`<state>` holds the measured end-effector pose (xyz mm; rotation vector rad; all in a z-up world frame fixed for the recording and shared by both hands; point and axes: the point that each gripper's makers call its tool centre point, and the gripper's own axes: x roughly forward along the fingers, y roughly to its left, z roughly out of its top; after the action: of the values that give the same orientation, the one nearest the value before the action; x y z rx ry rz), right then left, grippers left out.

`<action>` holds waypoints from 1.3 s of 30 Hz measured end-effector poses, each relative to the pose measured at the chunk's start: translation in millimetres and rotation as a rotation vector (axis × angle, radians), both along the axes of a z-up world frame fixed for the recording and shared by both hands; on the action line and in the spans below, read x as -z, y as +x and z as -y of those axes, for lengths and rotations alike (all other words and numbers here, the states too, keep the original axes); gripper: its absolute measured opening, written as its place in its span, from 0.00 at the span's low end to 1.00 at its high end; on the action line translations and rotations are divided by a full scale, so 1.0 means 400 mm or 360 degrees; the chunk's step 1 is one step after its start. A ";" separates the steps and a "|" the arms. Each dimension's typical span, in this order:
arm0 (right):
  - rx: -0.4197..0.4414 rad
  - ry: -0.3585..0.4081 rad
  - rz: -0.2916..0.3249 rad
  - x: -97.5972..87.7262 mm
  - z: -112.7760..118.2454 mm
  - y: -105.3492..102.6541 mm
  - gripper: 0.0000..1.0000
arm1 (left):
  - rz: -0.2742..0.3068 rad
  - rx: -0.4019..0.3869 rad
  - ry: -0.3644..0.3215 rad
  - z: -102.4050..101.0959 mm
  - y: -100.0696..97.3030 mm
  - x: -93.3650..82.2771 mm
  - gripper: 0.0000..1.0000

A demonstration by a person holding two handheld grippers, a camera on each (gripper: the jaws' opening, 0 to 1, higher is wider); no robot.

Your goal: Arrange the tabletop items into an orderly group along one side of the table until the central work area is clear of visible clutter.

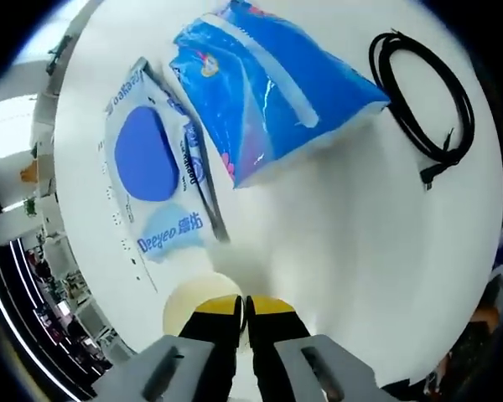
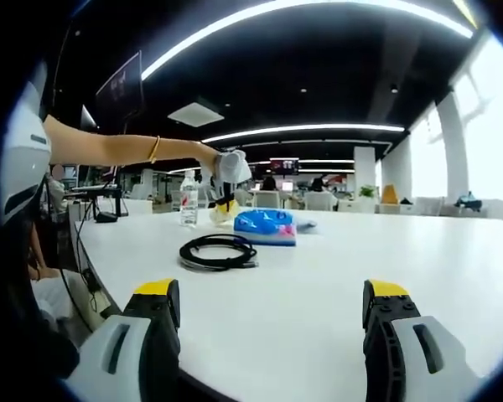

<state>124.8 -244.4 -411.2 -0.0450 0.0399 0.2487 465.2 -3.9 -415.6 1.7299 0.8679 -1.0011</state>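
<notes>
Blue puffy bag [image 1: 268,88] beside flat wipes pack [image 1: 155,163]; left fingers [image 1: 220,316] clenched, perhaps on a yellowish disc [image 1: 194,303]; right fingers [image 2: 158,303] released.

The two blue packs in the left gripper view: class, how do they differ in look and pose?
1. The puffy pack is bulging and mostly deep blue; the flat pack is thin, mostly pale, with a dark blue oval window.
2. The puffy pack lies next to the black cable; the flat pack lies on its far side from the cable.
Both rest on the white table, side by side.
</notes>
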 end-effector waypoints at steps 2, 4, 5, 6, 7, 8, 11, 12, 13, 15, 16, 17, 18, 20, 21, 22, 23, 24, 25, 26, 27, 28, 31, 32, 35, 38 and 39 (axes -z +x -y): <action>-0.0006 0.0000 0.0004 -0.003 -0.003 0.000 0.87 | 0.0007 -0.0012 -0.0017 -0.008 -0.001 -0.003 0.01; -0.0017 -0.0002 0.0006 -0.005 -0.008 0.000 0.87 | 0.0019 -0.0012 -0.0025 -0.015 -0.001 -0.008 0.01; -0.0023 -0.0003 0.0006 -0.007 -0.011 0.000 0.87 | 0.0027 -0.0023 -0.0052 -0.015 0.000 -0.011 0.01; -0.0030 -0.0004 0.0010 -0.009 -0.014 0.001 0.87 | 0.0031 -0.0030 -0.0076 -0.016 0.000 -0.014 0.01; -0.0037 -0.0002 0.0018 -0.012 -0.018 0.001 0.87 | 0.0041 -0.0040 -0.0104 -0.017 0.000 -0.018 0.01; -0.0045 0.0005 0.0023 -0.017 -0.021 0.001 0.87 | 0.0041 -0.0048 -0.0116 -0.020 -0.002 -0.021 0.02; -0.0054 0.0001 0.0029 -0.025 -0.028 0.002 0.87 | 0.0060 -0.0064 -0.0199 -0.020 -0.007 -0.030 0.01; -0.0055 -0.0004 0.0029 -0.026 -0.030 0.002 0.87 | 0.0058 -0.0065 -0.0210 -0.021 -0.009 -0.031 0.01; -0.0056 -0.0011 0.0028 -0.028 -0.032 0.002 0.87 | 0.0055 -0.0070 -0.0237 -0.020 -0.013 -0.033 0.01; -0.0065 -0.0017 0.0029 -0.031 -0.037 0.004 0.87 | 0.0023 -0.0093 -0.0296 -0.018 -0.024 -0.030 0.01; -0.0071 -0.0019 0.0027 -0.032 -0.042 0.005 0.87 | 0.0025 -0.0098 -0.0326 -0.016 -0.025 -0.031 0.01; -0.0076 -0.0023 0.0027 -0.033 -0.046 0.006 0.87 | 0.0041 -0.0114 -0.0353 -0.016 -0.021 -0.036 0.01; -0.0081 -0.0028 0.0026 -0.034 -0.050 0.006 0.87 | 0.0050 -0.0126 -0.0377 -0.017 -0.019 -0.040 0.01; -0.0096 -0.0030 0.0025 -0.036 -0.060 0.007 0.87 | 0.0052 -0.0157 -0.0438 -0.019 -0.018 -0.046 0.01; -0.0103 -0.0033 0.0026 -0.037 -0.065 0.007 0.87 | 0.0058 -0.0171 -0.0460 -0.021 -0.017 -0.050 0.01; -0.0108 -0.0037 0.0025 -0.038 -0.068 0.007 0.87 | 0.0069 -0.0186 -0.0485 -0.023 -0.014 -0.055 0.01; -0.0111 -0.0041 0.0022 -0.038 -0.071 0.007 0.87 | 0.0076 -0.0208 -0.0502 -0.027 -0.013 -0.059 0.01; -0.0114 -0.0045 0.0021 -0.038 -0.073 0.007 0.87 | 0.0077 -0.0235 -0.0516 -0.031 -0.013 -0.060 0.01; -0.0115 -0.0047 0.0020 -0.038 -0.074 0.007 0.87 | 0.0073 -0.0256 -0.0531 -0.035 -0.012 -0.062 0.01; -0.0117 -0.0049 0.0019 -0.039 -0.076 0.007 0.87 | 0.0074 -0.0264 -0.0551 -0.038 -0.011 -0.065 0.01; -0.0118 -0.0050 0.0018 -0.039 -0.077 0.007 0.87 | 0.0085 -0.0281 -0.0588 -0.038 -0.008 -0.068 0.01; -0.0119 -0.0053 0.0020 -0.040 -0.079 0.008 0.87 | 0.0086 -0.0297 -0.0604 -0.042 -0.007 -0.071 0.01; -0.0124 -0.0054 0.0023 -0.044 -0.085 0.009 0.87 | 0.0099 -0.0336 -0.0679 -0.047 -0.007 -0.077 0.01; -0.0126 -0.0056 0.0024 -0.045 -0.087 0.009 0.87 | 0.0102 -0.0346 -0.0701 -0.048 -0.006 -0.079 0.01; -0.0136 -0.0067 0.0021 -0.046 -0.094 0.010 0.87 | 0.0106 -0.0380 -0.0752 -0.051 -0.011 -0.081 0.01; -0.0146 -0.0072 0.0020 -0.047 -0.101 0.010 0.87 | 0.0123 -0.0420 -0.0807 -0.053 -0.016 -0.084 0.01; -0.0148 -0.0074 0.0021 -0.048 -0.102 0.010 0.87 | 0.0125 -0.0443 -0.0841 -0.053 -0.017 -0.085 0.01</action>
<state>128.7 -203.5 -391.8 -0.0950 0.0302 0.3407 458.2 17.3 -381.4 1.1584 0.6915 -0.8707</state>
